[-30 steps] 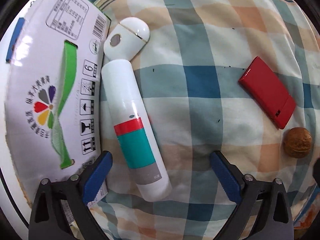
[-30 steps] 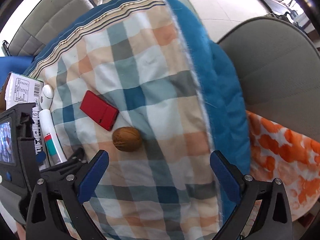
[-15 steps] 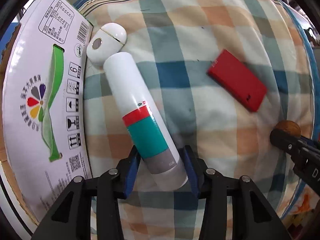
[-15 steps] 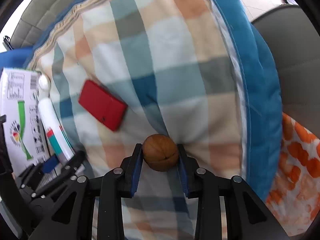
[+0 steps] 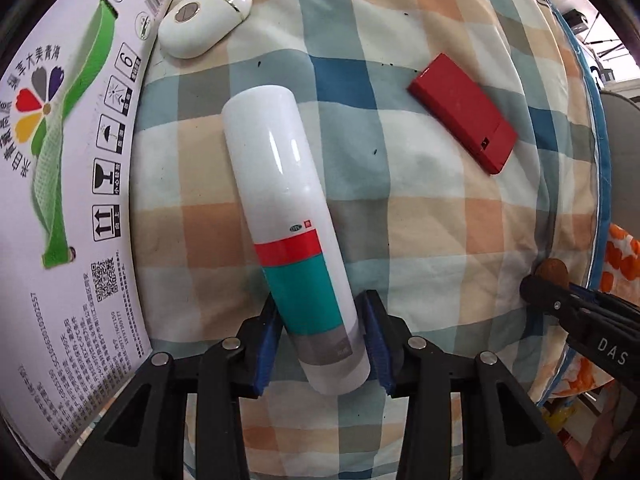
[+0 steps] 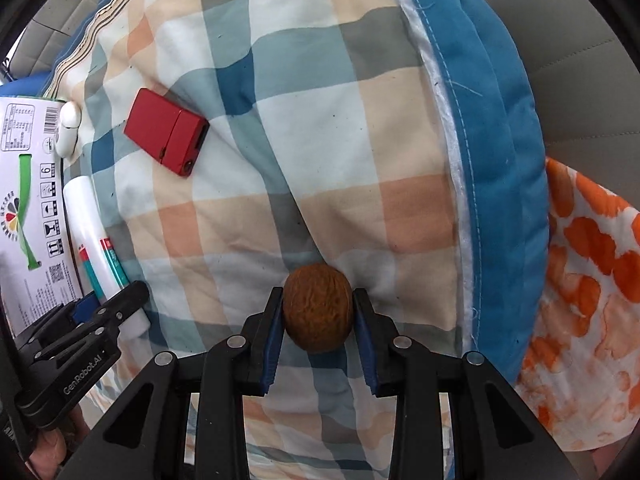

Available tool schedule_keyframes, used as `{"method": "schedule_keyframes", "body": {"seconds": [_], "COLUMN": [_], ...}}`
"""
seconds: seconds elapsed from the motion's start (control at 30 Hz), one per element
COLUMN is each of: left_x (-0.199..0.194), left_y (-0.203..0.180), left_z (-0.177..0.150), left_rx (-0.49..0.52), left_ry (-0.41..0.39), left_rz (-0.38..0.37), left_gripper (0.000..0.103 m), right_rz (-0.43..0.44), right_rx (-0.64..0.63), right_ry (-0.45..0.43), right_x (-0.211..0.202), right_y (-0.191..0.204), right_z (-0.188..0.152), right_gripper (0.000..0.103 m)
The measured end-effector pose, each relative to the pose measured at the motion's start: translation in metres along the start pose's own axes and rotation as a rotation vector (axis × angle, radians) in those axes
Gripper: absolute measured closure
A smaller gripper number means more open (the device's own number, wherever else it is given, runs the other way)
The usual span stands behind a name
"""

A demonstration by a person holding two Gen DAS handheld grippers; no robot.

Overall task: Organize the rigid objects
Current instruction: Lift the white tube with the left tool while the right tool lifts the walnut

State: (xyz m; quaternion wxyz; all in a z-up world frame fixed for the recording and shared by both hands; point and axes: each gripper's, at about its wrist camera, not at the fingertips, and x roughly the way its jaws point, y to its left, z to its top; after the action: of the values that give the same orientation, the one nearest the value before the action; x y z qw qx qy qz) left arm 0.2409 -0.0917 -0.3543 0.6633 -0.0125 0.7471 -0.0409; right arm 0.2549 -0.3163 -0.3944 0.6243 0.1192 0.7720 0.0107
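My left gripper (image 5: 322,312) is shut on the lower end of a white bottle (image 5: 286,216) with red, teal and grey bands, which lies over the checked quilt (image 5: 420,220). My right gripper (image 6: 318,304) is shut on a brown walnut (image 6: 318,306). The walnut (image 5: 552,270) and right gripper also show at the right of the left wrist view. A red flat case (image 5: 462,112) lies on the quilt, also in the right wrist view (image 6: 166,138). A white oval device (image 5: 204,18) lies by the box. The bottle (image 6: 96,252) and left gripper (image 6: 110,308) show at the left of the right wrist view.
A white printed cardboard box (image 5: 60,200) lies along the left of the quilt. The quilt's blue border (image 6: 496,160) runs down the right. Beyond it are a grey cushion (image 6: 576,60) and an orange-and-white fabric (image 6: 588,300).
Both grippers went from open to shut, the left on the bottle, the right on the walnut. The bottle's far end has moved away from the white oval device and the box.
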Motion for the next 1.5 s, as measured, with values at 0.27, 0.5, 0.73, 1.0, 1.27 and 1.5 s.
{"method": "schedule_keyframes", "body": {"seconds": [0.27,0.5,0.73,1.0,1.27,1.5], "left_x": [-0.018,-0.030,-0.002,-0.015,-0.068,-0.126], "left_y": [0.020,0.012,0.025,0.014,0.014,0.031], "left_z": [-0.007,-0.041,-0.029,-0.010,-0.028,-0.036], "left_rx": [-0.008,0.086,0.025,0.030,0.087,0.094], "left_ry": [-0.035,-0.040,-0.013,-0.050,-0.132,-0.228], "left_rz": [-0.038,-0.065,-0.063,-0.053,-0.101,-0.158], "left_gripper": [0.071,0.073,0.070,0.073,0.073,0.073], "right_rz": [-0.012,0.020,0.024,0.019,0.054,0.139], "right_rx": [-0.006,-0.032,-0.003,0.016,-0.019,-0.047], "right_ry": [-0.002,0.010,0.027,0.040,0.010,-0.048], "right_x": [-0.002,0.004,0.022,0.027,0.008,-0.031], "right_y": [0.002,0.007,0.005,0.000,0.022,0.045], "right_z": [-0.015,-0.055,-0.075,-0.065,-0.069,-0.084], "right_gripper": [0.070,0.070,0.069,0.069,0.070,0.070]}}
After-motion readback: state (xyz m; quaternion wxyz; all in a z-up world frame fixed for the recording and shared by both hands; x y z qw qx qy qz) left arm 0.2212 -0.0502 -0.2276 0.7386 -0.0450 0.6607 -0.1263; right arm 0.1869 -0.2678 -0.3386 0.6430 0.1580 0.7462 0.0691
